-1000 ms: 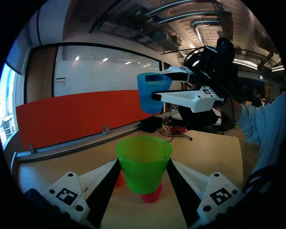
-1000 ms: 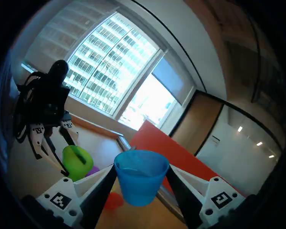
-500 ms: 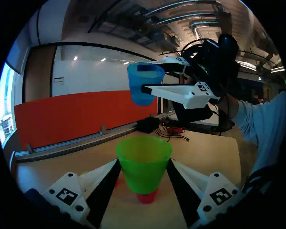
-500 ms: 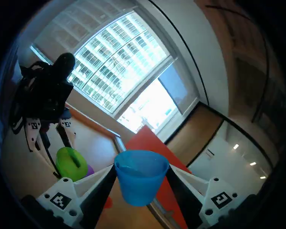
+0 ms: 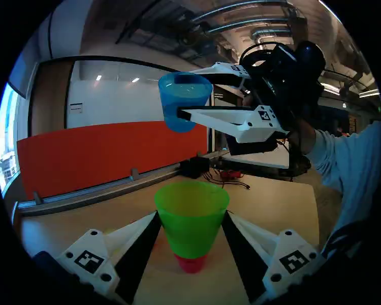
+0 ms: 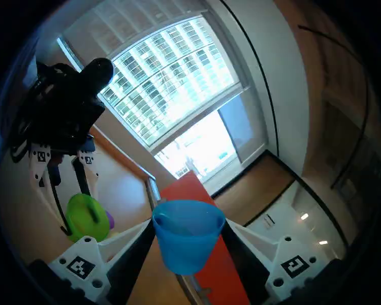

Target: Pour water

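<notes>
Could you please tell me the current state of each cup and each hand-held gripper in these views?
green cup: upright, gripped.
blue cup: raised higher than the green cup, tipped, no stream visible.
red cup: on the table, partly hidden behind the green cup.
left hand-held gripper: shut on the green cup.
right hand-held gripper: shut on the blue cup.

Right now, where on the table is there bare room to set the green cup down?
In the left gripper view, bare table lies right of the green cup, between it and the cables at the far edge. Another bare strip lies left, up to the metal rail. Directly beneath is crowded: a red cup stands there.
</notes>
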Motion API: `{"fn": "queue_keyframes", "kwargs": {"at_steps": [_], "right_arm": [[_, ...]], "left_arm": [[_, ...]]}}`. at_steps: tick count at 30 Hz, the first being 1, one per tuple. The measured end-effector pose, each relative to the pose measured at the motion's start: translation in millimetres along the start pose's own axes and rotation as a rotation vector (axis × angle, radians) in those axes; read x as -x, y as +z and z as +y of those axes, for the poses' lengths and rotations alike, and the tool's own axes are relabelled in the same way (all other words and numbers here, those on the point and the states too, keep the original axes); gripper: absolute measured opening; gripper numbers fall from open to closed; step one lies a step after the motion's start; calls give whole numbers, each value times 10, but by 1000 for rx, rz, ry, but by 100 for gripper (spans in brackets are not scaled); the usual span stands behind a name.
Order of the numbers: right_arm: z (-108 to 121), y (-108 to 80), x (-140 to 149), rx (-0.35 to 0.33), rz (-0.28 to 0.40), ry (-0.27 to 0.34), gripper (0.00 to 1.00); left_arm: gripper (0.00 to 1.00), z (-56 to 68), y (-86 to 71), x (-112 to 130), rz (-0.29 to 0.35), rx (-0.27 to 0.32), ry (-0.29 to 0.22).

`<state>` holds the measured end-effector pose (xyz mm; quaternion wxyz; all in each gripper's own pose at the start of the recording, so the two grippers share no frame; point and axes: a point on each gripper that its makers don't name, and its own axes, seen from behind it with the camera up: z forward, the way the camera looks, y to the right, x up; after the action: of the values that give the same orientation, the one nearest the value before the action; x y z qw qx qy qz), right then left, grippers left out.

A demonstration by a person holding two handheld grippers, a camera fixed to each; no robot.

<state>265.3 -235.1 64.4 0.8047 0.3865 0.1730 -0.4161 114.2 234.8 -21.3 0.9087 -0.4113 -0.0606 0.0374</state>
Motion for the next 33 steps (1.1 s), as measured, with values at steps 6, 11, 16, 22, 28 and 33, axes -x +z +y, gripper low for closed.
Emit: {"fn": "queue_keyframes", "kwargs": {"at_steps": [6, 11, 16, 22, 28, 33], "right_arm": [[43, 15, -39, 5, 4, -46, 92], [59, 26, -69, 9, 7, -85, 92], [66, 33, -81, 14, 4, -125, 92], [80, 37, -82, 20, 3, -157, 91], [110, 37, -111, 29, 7, -177, 91], [129, 31, -132, 37, 11, -200, 91]], "left_arm": [[83, 29, 25, -23, 4, 7, 1], [83, 45, 39, -35, 7, 12, 2], [83, 56, 50, -49, 8, 15, 3], [83, 61, 62, -54, 10, 17, 2], [83, 75, 64, -61, 10, 20, 4], [83, 78, 63, -57, 9, 21, 5]]}}
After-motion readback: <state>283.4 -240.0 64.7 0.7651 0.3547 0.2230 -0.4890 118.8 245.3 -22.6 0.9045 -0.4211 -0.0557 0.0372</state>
